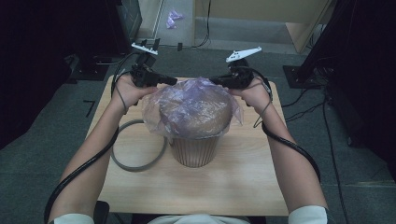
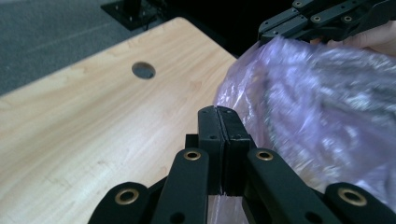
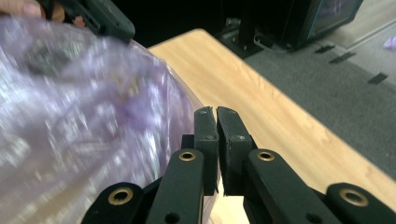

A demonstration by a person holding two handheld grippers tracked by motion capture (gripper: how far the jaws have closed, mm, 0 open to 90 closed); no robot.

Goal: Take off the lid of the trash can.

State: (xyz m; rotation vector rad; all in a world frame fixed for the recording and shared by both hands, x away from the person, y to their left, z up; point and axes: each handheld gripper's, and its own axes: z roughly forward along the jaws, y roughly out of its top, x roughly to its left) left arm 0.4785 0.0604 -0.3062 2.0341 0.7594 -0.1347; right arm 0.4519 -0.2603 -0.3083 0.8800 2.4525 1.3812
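A thin purple plastic bag [image 1: 194, 107] is stretched over the mouth of a ribbed brown bin [image 1: 194, 151] at the middle of the table. My left gripper [image 1: 173, 80] is at the bag's far left edge, its jaws pressed together [image 2: 218, 109] with a strip of the film showing between them low down. My right gripper [image 1: 214, 80] is at the far right edge, jaws likewise together [image 3: 215, 109] on the film. The bag [image 2: 322, 107] billows beside the left jaws, and the bag [image 3: 79, 121] fills the left of the right gripper view. Each gripper faces the other across the bag.
A grey ring [image 1: 122, 163] lies on the wooden table [image 1: 243, 177] to the left of the bin. The tabletop has a round cable hole [image 2: 143, 70]. Dark equipment stands on the grey floor around the table.
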